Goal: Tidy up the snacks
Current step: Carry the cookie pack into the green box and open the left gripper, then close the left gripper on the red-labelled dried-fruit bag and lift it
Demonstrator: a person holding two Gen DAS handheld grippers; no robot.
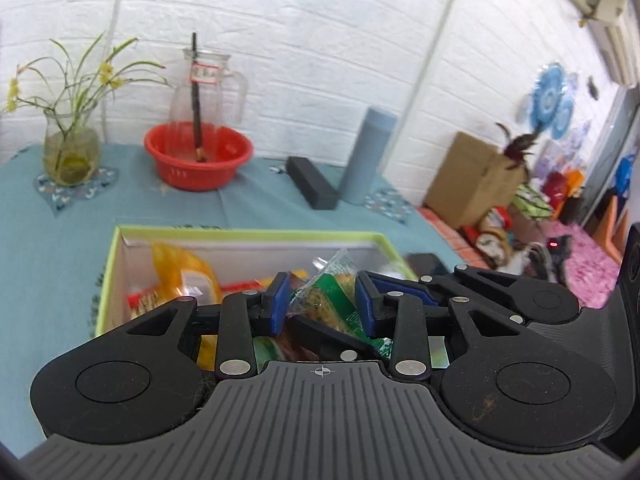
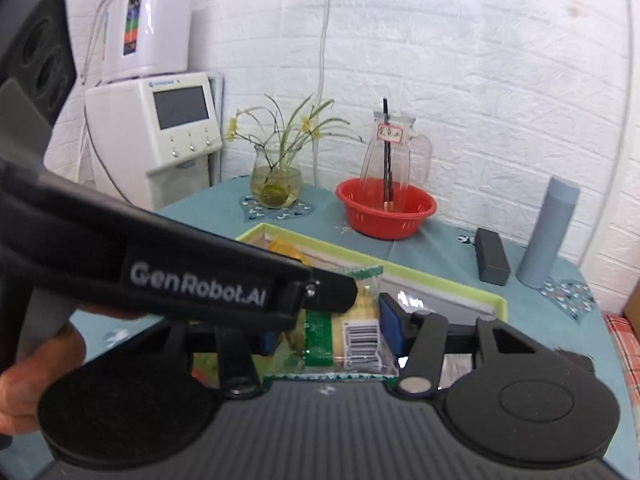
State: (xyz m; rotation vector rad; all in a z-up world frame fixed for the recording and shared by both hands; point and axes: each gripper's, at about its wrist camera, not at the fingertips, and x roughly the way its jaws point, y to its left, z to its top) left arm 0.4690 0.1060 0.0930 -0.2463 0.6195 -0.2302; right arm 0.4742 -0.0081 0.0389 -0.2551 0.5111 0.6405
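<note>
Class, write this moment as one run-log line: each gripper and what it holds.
left gripper: shut on green snack packet | right gripper: shut on barcoded snack packet | both above green-rimmed box

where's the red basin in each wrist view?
Left wrist: red basin upper left of centre, on the teal cloth behind the green-rimmed box.
Right wrist: red basin right of centre, also behind the box.
Shared landmark: glass pitcher standing in the basin.

Lived-in home room: white brick-pattern wall (image 1: 320, 20), teal tablecloth (image 1: 60, 248), flower vase (image 1: 70, 148) at 10 o'clock, glass pitcher (image 1: 204, 88) in red basin (image 1: 198, 160), water dispenser (image 2: 160, 132), air conditioner (image 1: 612, 32) at 2 o'clock.
</note>
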